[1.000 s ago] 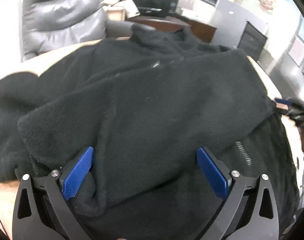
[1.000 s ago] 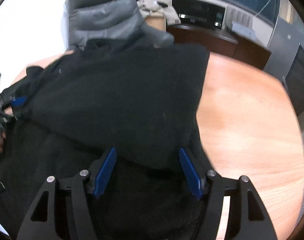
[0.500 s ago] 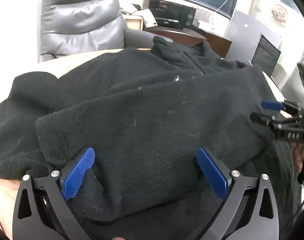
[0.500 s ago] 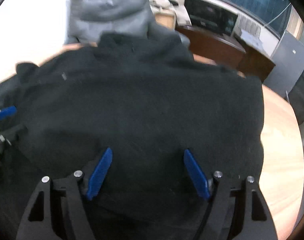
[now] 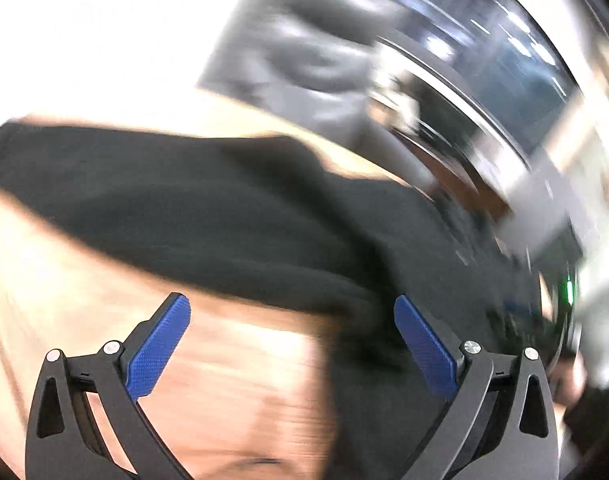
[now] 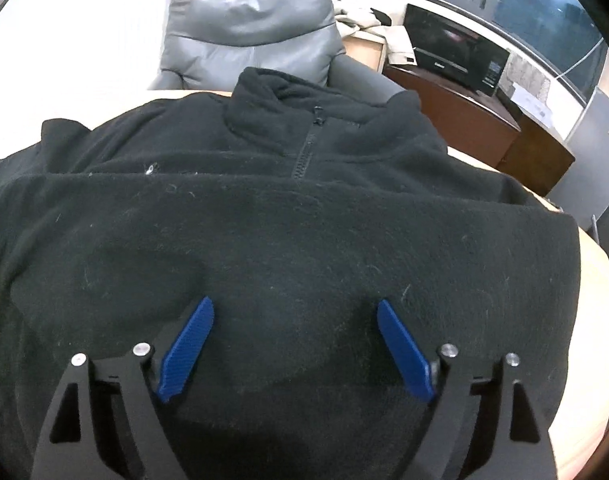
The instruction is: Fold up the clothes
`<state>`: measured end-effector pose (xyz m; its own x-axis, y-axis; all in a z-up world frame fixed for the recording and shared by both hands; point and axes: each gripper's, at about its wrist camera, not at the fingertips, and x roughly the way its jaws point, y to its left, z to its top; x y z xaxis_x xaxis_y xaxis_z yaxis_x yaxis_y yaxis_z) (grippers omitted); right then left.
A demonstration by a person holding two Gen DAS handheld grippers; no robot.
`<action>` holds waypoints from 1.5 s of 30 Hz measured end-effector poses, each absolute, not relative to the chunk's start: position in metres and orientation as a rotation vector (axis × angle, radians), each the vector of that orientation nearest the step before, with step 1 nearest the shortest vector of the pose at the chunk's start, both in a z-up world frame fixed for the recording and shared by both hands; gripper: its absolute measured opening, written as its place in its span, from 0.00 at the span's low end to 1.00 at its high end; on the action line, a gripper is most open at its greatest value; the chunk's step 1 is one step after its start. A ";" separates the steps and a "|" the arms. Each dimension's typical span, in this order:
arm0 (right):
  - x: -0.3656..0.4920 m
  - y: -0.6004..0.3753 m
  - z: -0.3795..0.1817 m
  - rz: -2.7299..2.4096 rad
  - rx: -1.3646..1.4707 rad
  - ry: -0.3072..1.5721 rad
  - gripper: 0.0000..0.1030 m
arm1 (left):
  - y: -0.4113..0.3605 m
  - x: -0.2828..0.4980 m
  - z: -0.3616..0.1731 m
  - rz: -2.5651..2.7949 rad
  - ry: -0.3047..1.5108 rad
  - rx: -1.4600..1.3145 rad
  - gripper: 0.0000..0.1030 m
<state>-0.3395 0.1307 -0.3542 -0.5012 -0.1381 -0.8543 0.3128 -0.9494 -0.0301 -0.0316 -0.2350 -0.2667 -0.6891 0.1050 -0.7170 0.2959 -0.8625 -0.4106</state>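
- Lying spread over the pale wooden worktop (image 6: 592,300), the black fleece zip-neck jacket (image 6: 288,240) is showing its stand-up collar and short zipper at the far side, towards the grey leather armchair (image 6: 248,28).
- A folded part of the jacket is lying across its middle as a broad band, with a straight fold edge running from side to side just below the zipper.
- The right gripper (image 6: 294,344) is hovering close over the near part of this folded fleece, pointing steeply down at it.
- Its jaws have just been opening and are now standing wide; the blue ribbed pads (image 6: 188,348) are framing bare cloth, with nothing pinched between them.
- The left gripper (image 5: 290,346) is standing wide open too, its blue pads (image 5: 160,348) holding nothing.
- In the left wrist view, which is heavily smeared by motion, the black fleece jacket (image 5: 224,216) is stretching as a dark band across the middle of the picture, beyond the fingertips.
- Blurred wooden worktop (image 5: 240,384) is showing between and below the left pads, while the right-hand pad is probably overlapping the jacket's dark edge, though the blur leaves contact unclear.
- Behind the armchair, a dark brown wooden cabinet (image 6: 464,104) is carrying a black microwave oven (image 6: 456,50), well apart from the jacket.
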 end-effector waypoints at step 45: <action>-0.231 0.137 -0.259 -2.523 1.093 0.163 0.85 | -0.269 -0.080 -0.167 -2.709 1.020 0.613 0.06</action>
